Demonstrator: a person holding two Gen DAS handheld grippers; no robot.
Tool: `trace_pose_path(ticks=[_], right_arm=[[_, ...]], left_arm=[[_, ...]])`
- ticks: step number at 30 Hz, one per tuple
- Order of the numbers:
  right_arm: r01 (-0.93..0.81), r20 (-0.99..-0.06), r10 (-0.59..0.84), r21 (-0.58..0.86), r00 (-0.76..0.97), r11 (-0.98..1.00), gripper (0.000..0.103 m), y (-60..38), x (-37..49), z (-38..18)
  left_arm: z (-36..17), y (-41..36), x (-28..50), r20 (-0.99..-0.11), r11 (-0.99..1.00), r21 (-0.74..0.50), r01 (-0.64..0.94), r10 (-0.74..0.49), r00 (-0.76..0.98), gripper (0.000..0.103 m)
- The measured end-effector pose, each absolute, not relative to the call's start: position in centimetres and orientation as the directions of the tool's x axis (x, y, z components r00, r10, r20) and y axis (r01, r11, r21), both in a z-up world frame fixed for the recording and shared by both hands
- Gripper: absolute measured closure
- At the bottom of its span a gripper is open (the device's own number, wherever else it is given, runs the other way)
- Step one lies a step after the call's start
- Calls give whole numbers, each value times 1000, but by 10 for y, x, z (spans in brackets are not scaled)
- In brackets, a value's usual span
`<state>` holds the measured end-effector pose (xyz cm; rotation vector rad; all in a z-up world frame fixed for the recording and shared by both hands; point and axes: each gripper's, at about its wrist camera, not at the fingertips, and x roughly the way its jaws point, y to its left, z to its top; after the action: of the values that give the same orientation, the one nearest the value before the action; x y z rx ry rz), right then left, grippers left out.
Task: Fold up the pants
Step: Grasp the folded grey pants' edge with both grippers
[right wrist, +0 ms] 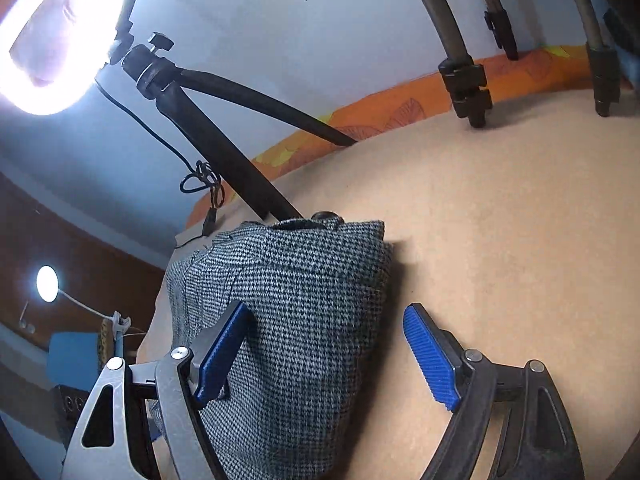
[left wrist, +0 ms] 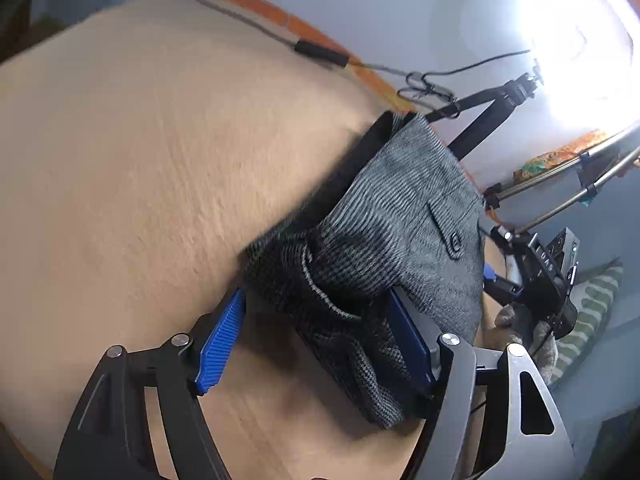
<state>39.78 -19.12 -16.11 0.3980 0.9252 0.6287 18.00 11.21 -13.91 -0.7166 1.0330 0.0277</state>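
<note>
The grey houndstooth pants (left wrist: 400, 240) lie bunched and folded on the tan table (left wrist: 140, 160). My left gripper (left wrist: 316, 340) is open, its blue pads either side of a bunched fold of the cloth; a back pocket with a button (left wrist: 454, 242) shows beyond. In the right wrist view the pants (right wrist: 304, 312) form a folded stack between my right gripper's (right wrist: 328, 352) open blue pads, the left pad (right wrist: 222, 350) resting against the cloth and the right pad (right wrist: 432, 356) apart over bare table (right wrist: 500, 220).
A black tripod (right wrist: 224, 128) with a bright ring light (right wrist: 60, 32) stands behind the pants, with a coiled cable (right wrist: 202, 182). Metal stand legs (right wrist: 464, 76) rest at the table's far edge by an orange cloth (right wrist: 400, 112). The right hand-held unit (left wrist: 548, 276) shows in the left view.
</note>
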Motion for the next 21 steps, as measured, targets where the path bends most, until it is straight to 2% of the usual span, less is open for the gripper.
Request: trace_pose_path(ticks=[12, 17, 21], right_arm=[[-353, -565, 706, 614, 427, 706, 20, -182, 408, -165], [-356, -565, 705, 612, 428, 706, 28, -180, 410, -166], [-368, -552, 725, 627, 412, 686, 30, -186, 411, -167]], left_arm=[[-148, 108, 194, -746, 744, -579, -334, -318, 585, 19], [-146, 117, 178, -709, 681, -639, -359, -340, 617, 19], [-136, 116, 174, -702, 704, -618, -350, -293, 649, 19]])
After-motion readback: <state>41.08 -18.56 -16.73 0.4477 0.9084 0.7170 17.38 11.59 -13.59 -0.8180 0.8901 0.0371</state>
